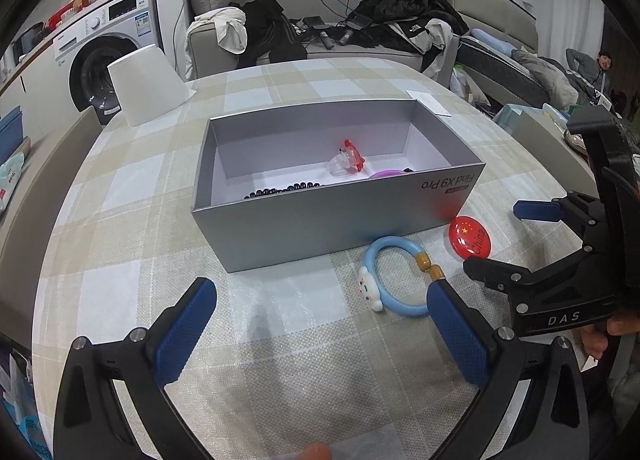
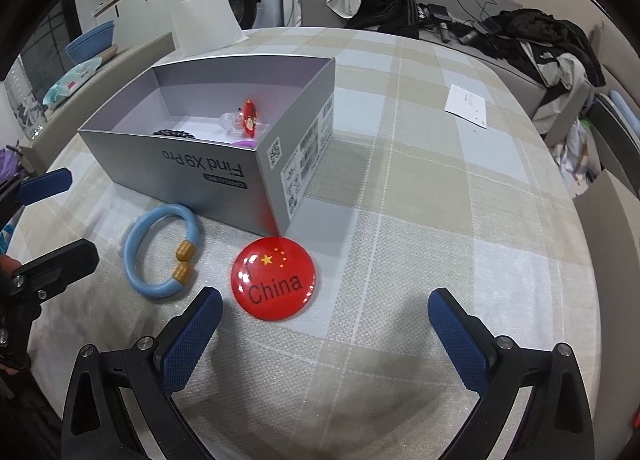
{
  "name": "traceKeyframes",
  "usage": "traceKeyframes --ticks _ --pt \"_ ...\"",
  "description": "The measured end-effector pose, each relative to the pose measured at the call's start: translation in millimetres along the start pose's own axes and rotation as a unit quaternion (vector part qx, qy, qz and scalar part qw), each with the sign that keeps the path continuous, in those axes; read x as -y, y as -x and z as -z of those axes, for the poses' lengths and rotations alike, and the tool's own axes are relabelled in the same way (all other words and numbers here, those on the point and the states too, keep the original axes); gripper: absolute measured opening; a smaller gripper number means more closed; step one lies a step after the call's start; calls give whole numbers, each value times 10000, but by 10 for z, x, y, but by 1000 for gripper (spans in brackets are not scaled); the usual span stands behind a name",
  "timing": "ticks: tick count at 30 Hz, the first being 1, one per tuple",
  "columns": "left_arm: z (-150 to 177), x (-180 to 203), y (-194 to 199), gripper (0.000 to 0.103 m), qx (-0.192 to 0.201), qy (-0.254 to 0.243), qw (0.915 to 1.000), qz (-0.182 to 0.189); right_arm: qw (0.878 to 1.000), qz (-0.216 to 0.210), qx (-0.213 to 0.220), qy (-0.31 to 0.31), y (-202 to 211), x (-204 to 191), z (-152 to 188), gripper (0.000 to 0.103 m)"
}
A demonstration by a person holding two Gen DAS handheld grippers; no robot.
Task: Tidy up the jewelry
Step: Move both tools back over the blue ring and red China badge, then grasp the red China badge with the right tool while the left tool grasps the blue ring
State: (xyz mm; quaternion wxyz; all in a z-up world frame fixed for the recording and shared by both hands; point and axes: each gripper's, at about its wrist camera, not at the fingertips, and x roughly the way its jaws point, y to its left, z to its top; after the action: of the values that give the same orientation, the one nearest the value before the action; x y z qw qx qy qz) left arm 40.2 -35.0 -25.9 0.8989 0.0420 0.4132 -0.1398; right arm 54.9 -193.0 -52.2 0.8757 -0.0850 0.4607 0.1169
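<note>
An open grey box [image 1: 304, 228] [image 2: 208, 176] stands on the checked tablecloth. Inside lie a red-and-clear ring [image 1: 347, 162] [image 2: 245, 121], a dark bead bracelet [image 1: 286, 190] [image 2: 174, 134] and a purple piece [image 1: 386, 173] [image 2: 245, 144]. A light blue bracelet [image 1: 394, 276] [image 2: 160, 250] with gold beads and a white charm lies in front of the box. A red round China badge [image 1: 470, 238] [image 2: 274, 282] lies to its right. My left gripper [image 1: 320, 300] is open and empty, just before the bracelet. My right gripper [image 2: 324, 314] [image 1: 504, 236] is open and empty, just before the badge.
A white lampshade [image 1: 146, 84] [image 2: 206, 22] stands at the table's far left. A white paper card [image 1: 430, 102] [image 2: 468, 105] lies at the far right. A sofa [image 1: 320, 40] with clothes and a washing machine [image 1: 104, 48] stand beyond the table.
</note>
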Motion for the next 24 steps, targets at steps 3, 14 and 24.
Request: traceKeyframes --ticks 3,14,24 --pt "-1 -2 -2 102 -7 1 10000 -3 10000 41 -14 -78 -7 44 -7 103" --pt "-3 -4 -20 102 -28 -11 10000 -30 10000 42 22 -9 -6 22 -24 99" --pt "13 -2 -37 102 -47 -33 10000 -20 9999 -15 118 -31 23 45 -36 81"
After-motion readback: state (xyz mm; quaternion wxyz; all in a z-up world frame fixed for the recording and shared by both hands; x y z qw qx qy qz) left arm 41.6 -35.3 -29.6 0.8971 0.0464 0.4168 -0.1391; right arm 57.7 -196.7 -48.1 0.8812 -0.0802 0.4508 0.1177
